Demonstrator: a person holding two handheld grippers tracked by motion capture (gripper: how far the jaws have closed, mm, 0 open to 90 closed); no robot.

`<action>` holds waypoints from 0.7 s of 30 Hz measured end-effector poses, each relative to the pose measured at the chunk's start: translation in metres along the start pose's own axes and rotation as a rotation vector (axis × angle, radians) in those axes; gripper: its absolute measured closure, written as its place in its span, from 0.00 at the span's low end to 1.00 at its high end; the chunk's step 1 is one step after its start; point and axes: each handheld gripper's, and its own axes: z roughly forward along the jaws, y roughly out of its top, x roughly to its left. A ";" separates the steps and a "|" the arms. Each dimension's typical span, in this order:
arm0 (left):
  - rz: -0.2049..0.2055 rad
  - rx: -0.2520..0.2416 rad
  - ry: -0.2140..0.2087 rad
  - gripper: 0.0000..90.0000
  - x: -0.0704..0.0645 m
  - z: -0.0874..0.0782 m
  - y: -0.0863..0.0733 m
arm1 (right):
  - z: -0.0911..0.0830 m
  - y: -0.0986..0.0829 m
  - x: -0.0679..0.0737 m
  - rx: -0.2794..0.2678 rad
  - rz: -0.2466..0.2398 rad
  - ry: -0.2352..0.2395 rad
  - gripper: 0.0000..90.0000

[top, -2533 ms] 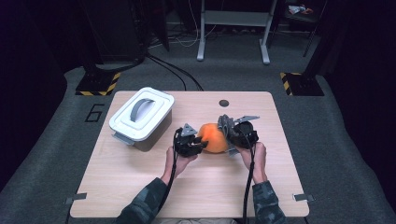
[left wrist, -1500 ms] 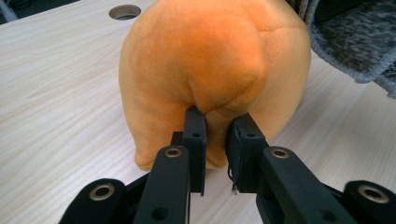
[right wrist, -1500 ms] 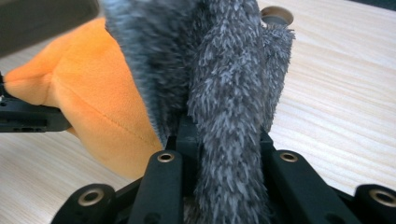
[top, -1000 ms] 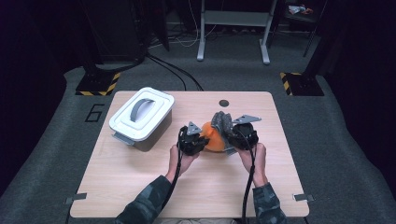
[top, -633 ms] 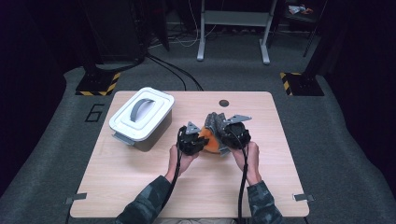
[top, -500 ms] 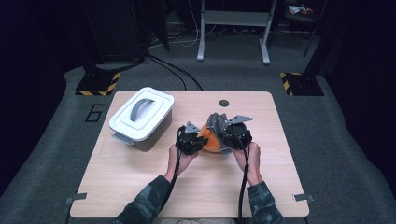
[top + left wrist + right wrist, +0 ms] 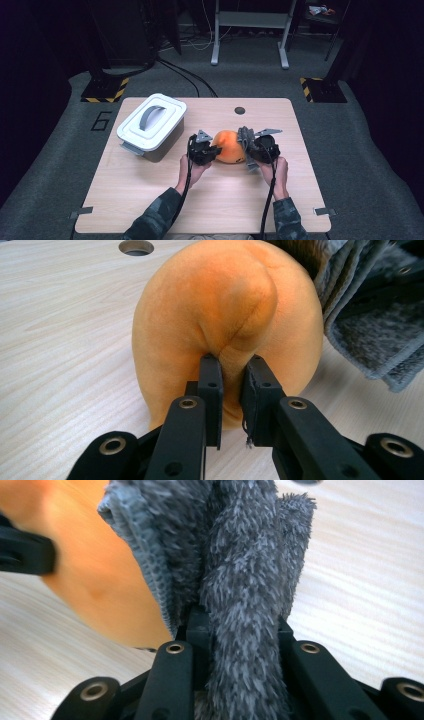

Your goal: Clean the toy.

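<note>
An orange cloth point(image 7: 229, 146) stands bunched on the table's middle, between both grippers. My left gripper point(image 7: 212, 151) is at its left side, and in the left gripper view point(image 7: 231, 371) its jaws pinch a fold of the orange cloth point(image 7: 220, 315). A grey fluffy cloth point(image 7: 244, 137) lies against the orange one on the right. My right gripper point(image 7: 251, 149) is shut on a thick fold of this grey cloth point(image 7: 240, 580), which hides the jaw tips point(image 7: 235, 630). The orange cloth point(image 7: 95, 580) shows left of it.
A white lidded box point(image 7: 151, 125) with a grey handle stands at the table's back left. A round hole point(image 7: 240, 110) sits in the wooden table point(image 7: 150, 200) near the far edge. Dark floor and stands surround the table.
The grippers came closer together, then drew apart again. The grey cloth has shifted to the right off the orange cloth, which shows more now.
</note>
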 end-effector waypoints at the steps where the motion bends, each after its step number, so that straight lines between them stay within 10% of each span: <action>1: 0.004 0.000 0.001 0.89 0.000 0.000 0.000 | 0.002 -0.002 -0.002 0.008 0.006 -0.001 0.81; 15: 0.006 0.002 0.006 0.88 0.001 -0.001 -0.001 | 0.036 -0.020 -0.024 0.138 0.091 -0.006 0.81; 21: 0.006 -0.002 0.003 0.88 0.001 -0.002 0.000 | 0.014 -0.015 -0.025 0.073 0.074 -0.040 0.81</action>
